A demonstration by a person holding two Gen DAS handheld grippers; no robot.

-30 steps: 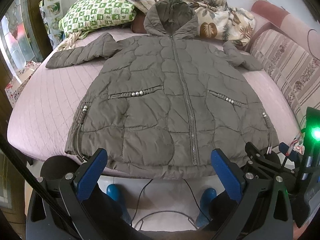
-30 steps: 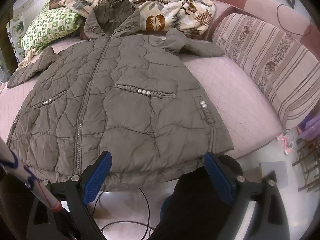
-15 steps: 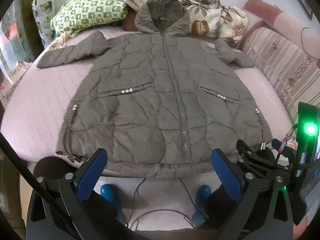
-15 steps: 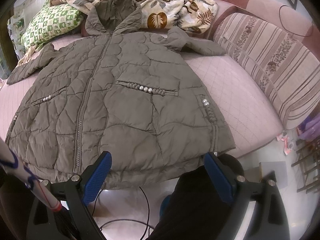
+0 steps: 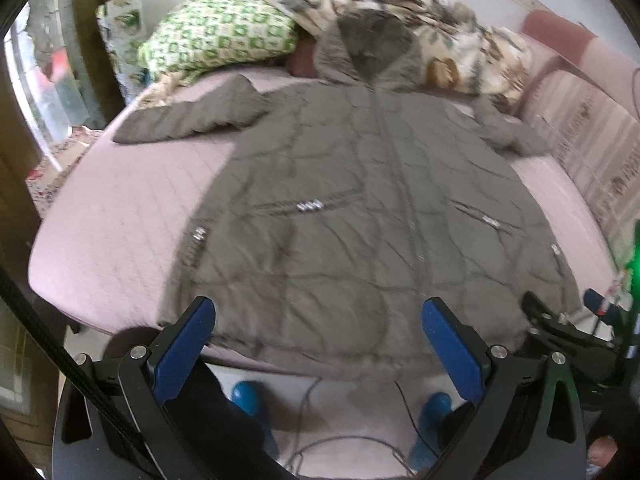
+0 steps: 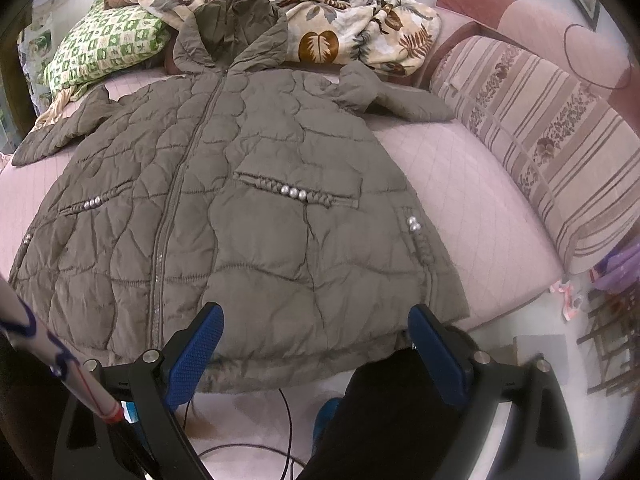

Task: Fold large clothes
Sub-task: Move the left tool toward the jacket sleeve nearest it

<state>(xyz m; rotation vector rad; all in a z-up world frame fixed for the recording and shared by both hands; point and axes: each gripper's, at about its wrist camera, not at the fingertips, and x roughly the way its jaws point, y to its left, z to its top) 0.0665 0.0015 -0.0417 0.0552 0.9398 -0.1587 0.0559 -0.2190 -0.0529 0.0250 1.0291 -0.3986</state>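
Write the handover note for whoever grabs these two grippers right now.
Left claw: open, empty, near the coat's hem.
Right claw: open, empty, also at the hem, toward the coat's right pocket side.
Coat: olive quilted, hooded, lying flat and zipped, front up, on the pink bed; both sleeves spread outward, hood toward the green pillow and the leaf-print blanket.
Done: coat laid out; no fold visible.
Left: the whole fold, probably sleeves in first, then hem up toward the hood.
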